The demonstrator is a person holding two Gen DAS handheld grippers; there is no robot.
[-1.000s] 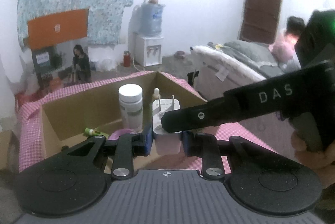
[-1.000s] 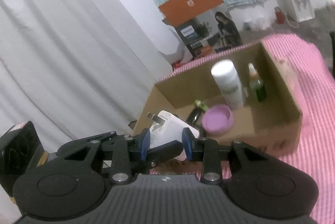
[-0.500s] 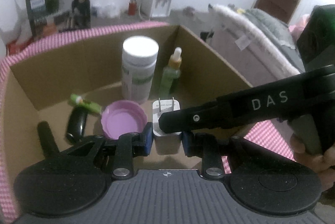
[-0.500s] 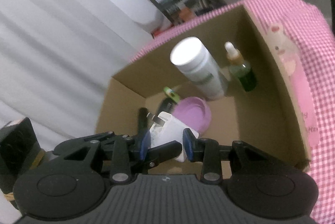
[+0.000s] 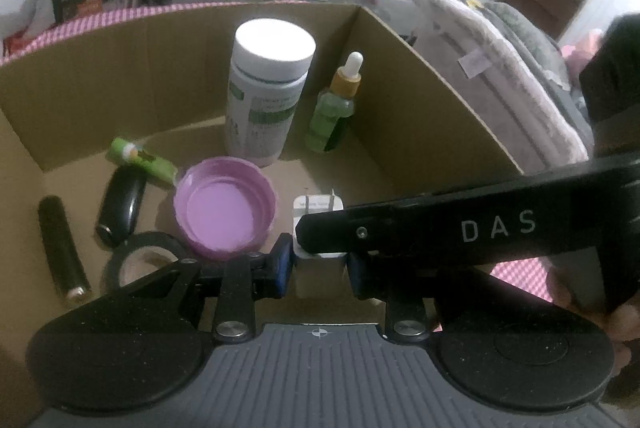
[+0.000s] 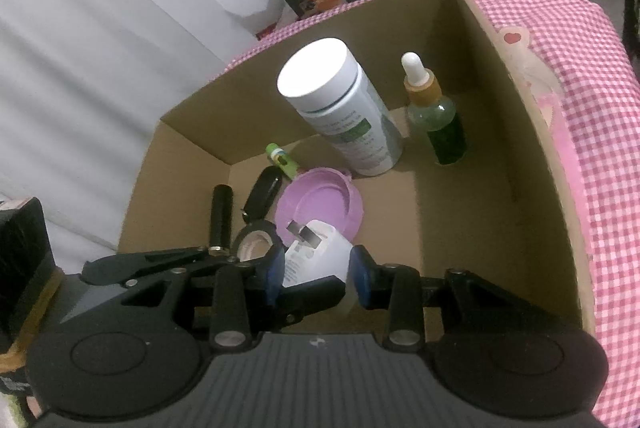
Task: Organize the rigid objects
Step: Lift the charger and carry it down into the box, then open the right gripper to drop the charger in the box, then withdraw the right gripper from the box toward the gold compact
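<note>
Lowering into cardboard box [image 5: 432, 95]: white charger plug [image 5: 318, 205] hangs just above floor, beside purple lid [image 5: 224, 207]. Left gripper [image 5: 318, 264] fingers clamp it; right gripper [image 6: 316, 274] fingers, just easing apart, flank it, right pad clear. Next, likely: set down, release.

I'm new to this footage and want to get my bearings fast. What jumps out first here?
A white plug adapter sits pinched in the left gripper, the right gripper around it too, low over an open cardboard box. Inside, a tall white-capped bottle stands at the back beside a green dropper bottle, with a purple lid in front.
</note>
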